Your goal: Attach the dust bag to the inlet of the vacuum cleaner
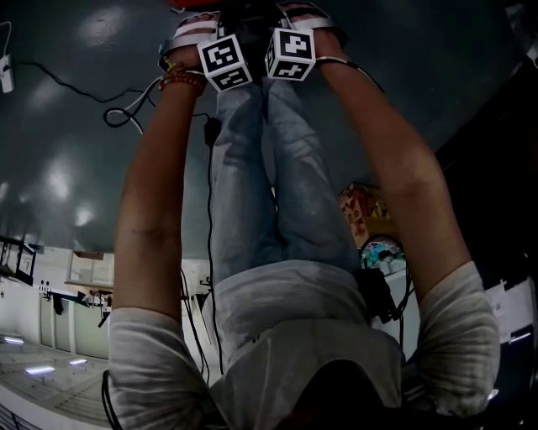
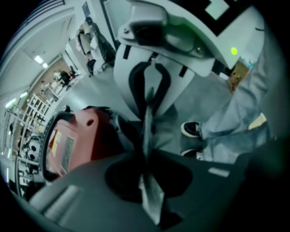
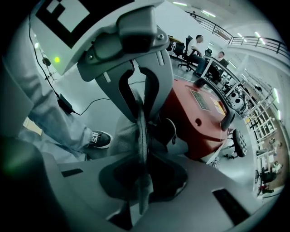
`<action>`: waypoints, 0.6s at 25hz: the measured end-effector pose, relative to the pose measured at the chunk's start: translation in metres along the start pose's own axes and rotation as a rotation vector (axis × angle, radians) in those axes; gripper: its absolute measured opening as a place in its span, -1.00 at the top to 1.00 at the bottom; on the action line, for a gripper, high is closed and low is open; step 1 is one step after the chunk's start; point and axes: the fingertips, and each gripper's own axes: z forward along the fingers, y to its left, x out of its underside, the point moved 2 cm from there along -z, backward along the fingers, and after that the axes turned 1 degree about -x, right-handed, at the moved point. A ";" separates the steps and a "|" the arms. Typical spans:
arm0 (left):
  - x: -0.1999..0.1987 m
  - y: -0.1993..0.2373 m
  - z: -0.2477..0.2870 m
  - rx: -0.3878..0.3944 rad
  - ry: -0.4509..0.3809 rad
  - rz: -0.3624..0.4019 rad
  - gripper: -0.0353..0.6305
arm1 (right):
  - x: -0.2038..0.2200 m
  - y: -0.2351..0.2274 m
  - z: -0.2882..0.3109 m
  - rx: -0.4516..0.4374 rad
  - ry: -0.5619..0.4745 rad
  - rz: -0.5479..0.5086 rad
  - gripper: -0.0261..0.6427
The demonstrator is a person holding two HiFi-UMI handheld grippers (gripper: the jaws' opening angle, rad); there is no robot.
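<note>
The dust bag [image 2: 148, 118] is a thin grey fabric sheet, and I see it edge-on between both grippers. My left gripper [image 2: 147, 159] is shut on one edge of it. My right gripper [image 3: 141, 159] is shut on the bag [image 3: 138, 131] from the opposite side, so the two grippers face each other closely. The red vacuum cleaner [image 3: 204, 113] stands on the floor just beyond the bag, and it also shows in the left gripper view [image 2: 72, 140]. In the head view both grippers, left [image 1: 195, 32] and right [image 1: 304, 23], point steeply down side by side. Their jaw tips and the inlet are hidden.
The person's jeans legs and dark shoes [image 2: 194, 129] stand right beside the vacuum. A black cable [image 1: 76, 88] and a power adapter [image 3: 67, 103] lie on the grey floor. A cardboard box [image 1: 363, 210] sits behind. People sit at desks [image 3: 195, 47] far off.
</note>
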 end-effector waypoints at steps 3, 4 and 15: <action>-0.003 0.003 -0.003 -0.006 -0.007 -0.017 0.74 | 0.002 -0.001 -0.001 -0.003 0.004 0.035 0.80; -0.003 0.005 -0.005 -0.009 -0.012 -0.032 0.69 | 0.002 -0.001 -0.003 -0.009 0.005 0.049 0.80; -0.003 -0.001 -0.060 -0.061 -0.078 -0.231 0.88 | 0.003 0.013 -0.053 0.061 -0.038 0.171 0.81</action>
